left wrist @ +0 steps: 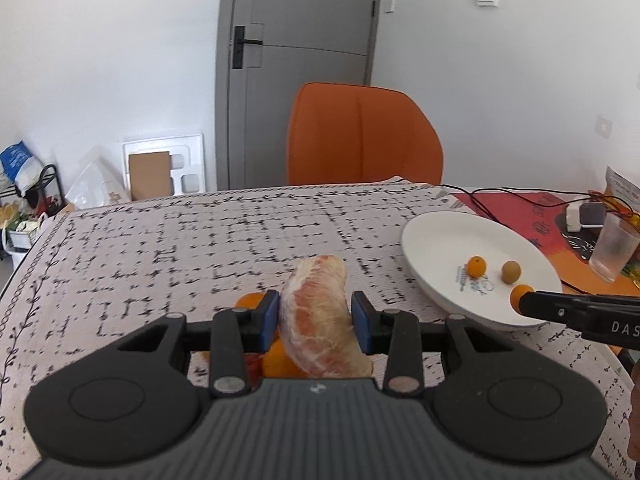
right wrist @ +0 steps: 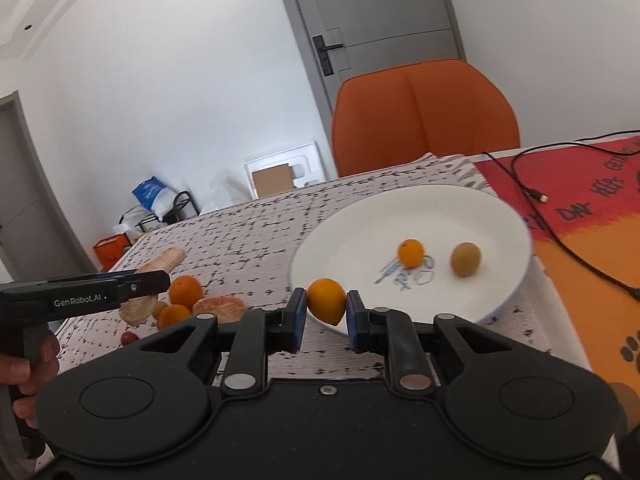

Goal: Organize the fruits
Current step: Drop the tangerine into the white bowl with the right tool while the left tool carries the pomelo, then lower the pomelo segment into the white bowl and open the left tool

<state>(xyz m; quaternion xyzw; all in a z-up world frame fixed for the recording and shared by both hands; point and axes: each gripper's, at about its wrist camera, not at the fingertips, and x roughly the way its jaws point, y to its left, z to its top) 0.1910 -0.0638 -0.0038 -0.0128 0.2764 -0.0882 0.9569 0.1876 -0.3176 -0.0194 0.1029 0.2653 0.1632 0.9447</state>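
Observation:
My left gripper (left wrist: 316, 316) is shut on a large peeled pomelo segment (left wrist: 320, 312), held above the patterned tablecloth. My right gripper (right wrist: 326, 304) is shut on a small orange fruit (right wrist: 326, 301) at the near rim of the white plate (right wrist: 500, 216). On the plate lie a small orange (right wrist: 411, 253) and a brownish round fruit (right wrist: 466, 258). In the right wrist view the left gripper (right wrist: 160, 280) shows from the side with the pomelo segment (right wrist: 138, 310). Under it sits a pile of oranges (right wrist: 185, 290), a peeled citrus (right wrist: 220, 306) and a small red fruit (right wrist: 129, 337).
An orange chair (left wrist: 362, 136) stands behind the table's far edge. Black cables (right wrist: 560, 236) run over a red and orange mat (right wrist: 600, 272) right of the plate. A clear glass (left wrist: 614, 252) and a charger (left wrist: 582, 216) stand at the far right. Boxes and bags (left wrist: 160, 168) lie by the wall.

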